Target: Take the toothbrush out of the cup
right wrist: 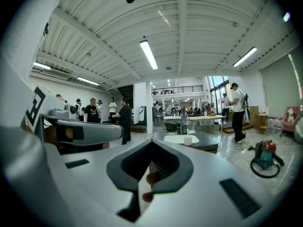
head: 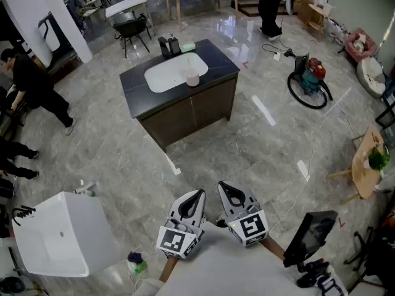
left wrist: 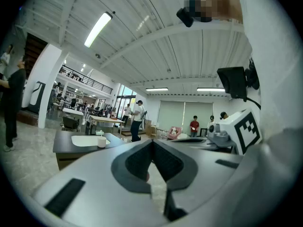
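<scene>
Toothbrush (head: 189, 65) stood in the cup (head: 192, 79) on the sink worktop (head: 217, 63), well apart from both grippers. Fingers of left gripper (head: 199, 193) and right gripper (head: 223, 185) were closed together, holding nothing.

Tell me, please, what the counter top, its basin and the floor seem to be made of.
Counter top: dark stone or stone-like slab, flat black with a dull sheen. Basin: probably white ceramic, smooth and even. Floor: polished grey marble-look tile; veins and bright reflections show.

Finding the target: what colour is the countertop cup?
White cup; clearest in head view.
</scene>
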`<control>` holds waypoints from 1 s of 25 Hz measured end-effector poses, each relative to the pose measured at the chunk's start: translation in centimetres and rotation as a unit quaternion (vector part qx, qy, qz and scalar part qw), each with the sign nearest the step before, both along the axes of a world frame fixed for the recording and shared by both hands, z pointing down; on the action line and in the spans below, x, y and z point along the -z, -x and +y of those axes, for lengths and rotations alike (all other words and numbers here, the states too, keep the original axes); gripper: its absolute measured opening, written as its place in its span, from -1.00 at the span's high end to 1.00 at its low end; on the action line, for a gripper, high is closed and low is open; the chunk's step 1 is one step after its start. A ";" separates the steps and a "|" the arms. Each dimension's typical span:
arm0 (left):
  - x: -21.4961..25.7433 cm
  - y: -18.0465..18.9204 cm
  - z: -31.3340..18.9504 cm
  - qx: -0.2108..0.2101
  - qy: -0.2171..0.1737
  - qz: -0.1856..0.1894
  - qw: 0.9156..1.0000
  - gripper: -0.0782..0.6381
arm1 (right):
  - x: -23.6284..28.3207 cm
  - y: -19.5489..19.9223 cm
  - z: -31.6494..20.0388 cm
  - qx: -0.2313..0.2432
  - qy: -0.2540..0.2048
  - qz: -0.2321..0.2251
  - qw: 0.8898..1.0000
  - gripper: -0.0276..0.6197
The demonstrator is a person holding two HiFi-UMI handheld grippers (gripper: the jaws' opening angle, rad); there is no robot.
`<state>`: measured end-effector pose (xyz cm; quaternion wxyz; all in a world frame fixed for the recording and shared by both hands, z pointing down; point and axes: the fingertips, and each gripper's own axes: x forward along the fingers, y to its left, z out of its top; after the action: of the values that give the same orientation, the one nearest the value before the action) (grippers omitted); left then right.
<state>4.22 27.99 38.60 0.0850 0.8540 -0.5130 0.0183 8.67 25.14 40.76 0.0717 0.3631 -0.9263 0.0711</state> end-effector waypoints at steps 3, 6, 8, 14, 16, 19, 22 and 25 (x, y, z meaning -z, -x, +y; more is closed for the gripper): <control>-0.1 0.0 -0.2 -0.003 0.004 0.001 1.000 0.77 | 0.3 0.2 -0.2 0.008 -0.023 0.003 1.000 0.91; -0.2 0.0 -0.3 -0.005 0.006 0.001 1.000 0.77 | -0.1 0.1 -0.1 0.001 0.004 0.002 1.000 0.90; -0.2 -0.1 -0.3 -0.006 0.007 0.002 1.000 0.77 | -0.1 0.1 -0.1 0.000 0.005 0.001 1.000 0.90; -0.2 -0.1 -0.3 -0.006 0.007 0.002 1.000 0.77 | 0.1 0.2 -0.1 0.000 0.004 -0.001 1.000 0.90; -0.2 0.0 -0.3 -0.005 0.008 0.002 1.000 0.77 | 0.2 0.2 0.0 0.002 0.004 -0.001 1.000 0.90; -0.3 0.0 -0.3 -0.004 0.011 0.002 1.000 0.77 | 0.2 0.0 0.0 0.001 0.005 -0.008 1.000 0.90; -0.3 -0.1 -0.4 -0.009 0.012 0.004 1.000 0.77 | 0.2 -0.1 -0.1 -0.003 0.006 -0.012 1.000 0.90; -0.7 -0.4 0.0 -0.015 0.013 0.007 1.000 0.77 | -0.1 -0.4 0.3 -0.006 0.004 -0.002 1.000 0.90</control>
<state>4.61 27.98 39.34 0.0996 0.8604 -0.4995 0.0206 9.05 25.41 40.88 0.0707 0.3680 -0.9240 0.0757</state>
